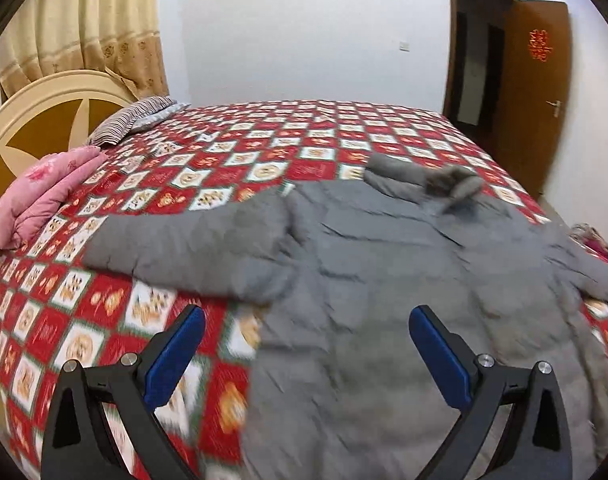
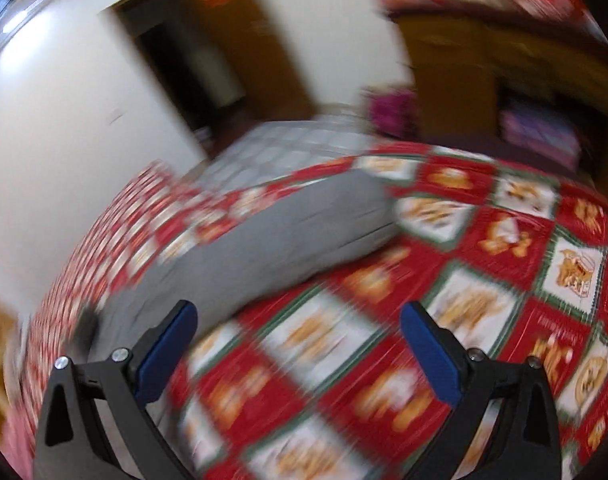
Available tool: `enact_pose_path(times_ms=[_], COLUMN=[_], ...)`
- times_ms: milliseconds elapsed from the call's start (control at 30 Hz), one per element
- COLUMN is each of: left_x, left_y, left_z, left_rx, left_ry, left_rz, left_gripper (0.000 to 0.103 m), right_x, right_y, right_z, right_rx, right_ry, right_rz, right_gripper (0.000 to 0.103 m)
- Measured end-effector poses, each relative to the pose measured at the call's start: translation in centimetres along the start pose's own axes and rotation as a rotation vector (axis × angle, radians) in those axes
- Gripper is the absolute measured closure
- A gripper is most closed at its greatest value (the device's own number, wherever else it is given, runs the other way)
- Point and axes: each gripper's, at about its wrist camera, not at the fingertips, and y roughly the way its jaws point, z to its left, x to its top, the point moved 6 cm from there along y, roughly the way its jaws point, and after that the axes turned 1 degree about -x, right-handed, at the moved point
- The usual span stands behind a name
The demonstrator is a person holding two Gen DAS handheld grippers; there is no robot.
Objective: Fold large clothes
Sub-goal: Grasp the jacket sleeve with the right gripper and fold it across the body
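- My left gripper (image 1: 307, 322) hangs with jaws spread wide, holding nothing, above the grey padded coat (image 1: 383, 280).
- Coat lies flat on the red checked bedspread (image 1: 232, 152), one sleeve (image 1: 184, 248) stretched out.
- My right gripper (image 2: 298, 318) is released too, over bedspread beside a grey sleeve; that view is blurred.

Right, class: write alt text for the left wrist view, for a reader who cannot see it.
A grey padded winter jacket lies spread flat on a bed covered by a red-and-white checked quilt, one sleeve stretched out to the left. The open left gripper hovers above its lower part, holding nothing. A folded pink blanket sits by the headboard.
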Motion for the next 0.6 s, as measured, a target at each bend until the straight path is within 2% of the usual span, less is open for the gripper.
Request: enact_pose_path(times_ms=[67, 133, 167, 267, 367, 433, 467, 500, 533, 600], left_x=[0.2, 0.0, 0.0, -1.0, -2.6, -3.8, -4.2, -4.3, -4.2, -4.4], left_y=[2.3, 4.6, 5.6, 7.9, 9.6, 10.8, 11.5, 11.7, 11.7, 12.0], left_z=[1.2, 2.4, 2.9, 4.3, 4.8, 5.0, 5.0, 5.1, 5.2, 5.2], left_rx=[0.01, 0.015, 0.017, 0.058, 0.144, 0.169, 0.159, 0.154, 0.154, 0.151], left_ry=[-0.025, -0.066, -0.084, -0.12, -0.078, -0.059, -0.061, -0.069, -0.075, -0.073], left_rz=[0.012, 0.029, 0.036, 0.029, 0.018, 0.058, 0.098, 0.11, 0.108, 0.115], left_gripper=[0.001, 0.001, 0.001, 0.001, 0.001, 0.001, 0.001, 0.001, 0.001, 0.001], right_x=[2.3, 3.2, 3.4, 3.3, 3.3, 3.2, 3.3, 3.2, 3.3, 3.4], right_y=[3.2, 6.3, 7.1, 9.6, 10.5, 11.0, 11.4, 12.0, 12.3, 12.2], right_z=[-3.1, -4.9, -5.3, -5.3, -3.9, -2.8, -3.1, -3.3, -3.1, -3.0], right_rx=[-0.034, -0.107, -0.121, -0.165, -0.201, -0.223, -0.257, -0.286, -0.296, -0.308], right_ry=[0.094, 0.121, 0.126, 0.125, 0.067, -0.016, -0.061, -0.104, -0.138, -0.163], right_rz=[0.01, 0.047, 0.056, 0.077, 0.056, 0.059, 0.053, 0.054, 0.053, 0.054], right_gripper=[0.005, 0.015, 0.016, 0.021, 0.026, 0.048, 0.055, 0.067, 0.075, 0.083])
